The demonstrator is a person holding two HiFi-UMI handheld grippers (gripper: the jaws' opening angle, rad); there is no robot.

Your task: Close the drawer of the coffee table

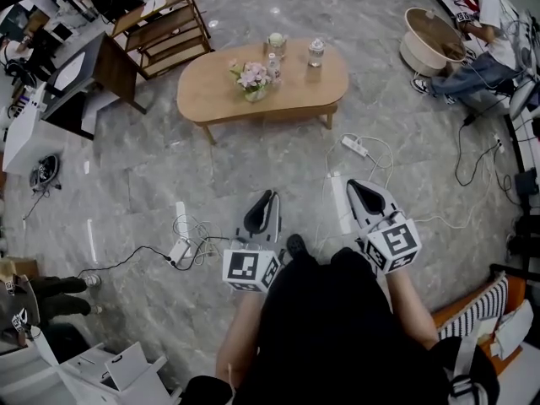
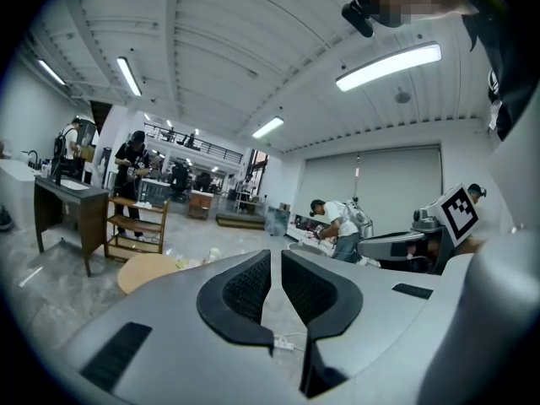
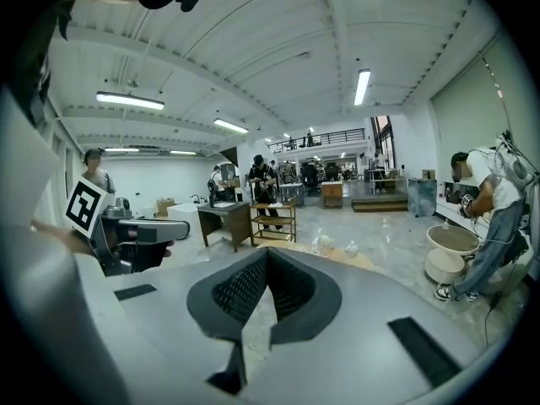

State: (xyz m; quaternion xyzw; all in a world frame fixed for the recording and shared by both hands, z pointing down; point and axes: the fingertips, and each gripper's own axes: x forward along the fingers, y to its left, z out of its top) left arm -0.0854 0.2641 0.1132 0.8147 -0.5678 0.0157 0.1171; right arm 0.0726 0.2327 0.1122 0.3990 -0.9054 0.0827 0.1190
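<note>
The oval wooden coffee table (image 1: 287,87) stands across the marble floor from me, with a flower pot (image 1: 252,78) and bottles on top. No drawer shows from here. Its edge also appears in the left gripper view (image 2: 145,271) and the right gripper view (image 3: 364,260). My left gripper (image 1: 269,196) (image 2: 276,254) is held near my body, far from the table, jaws nearly together with a thin slit and nothing between them. My right gripper (image 1: 355,185) (image 3: 267,251) is beside it, shut and empty, fingertips touching.
A wooden shelf unit (image 1: 165,29) and a dark desk (image 1: 94,72) stand left of the table. A power strip (image 1: 355,146) with cables lies on the floor between me and the table, more cables (image 1: 182,246) at my left. A seated person (image 1: 483,53) and a round white tub (image 1: 429,42) are at far right.
</note>
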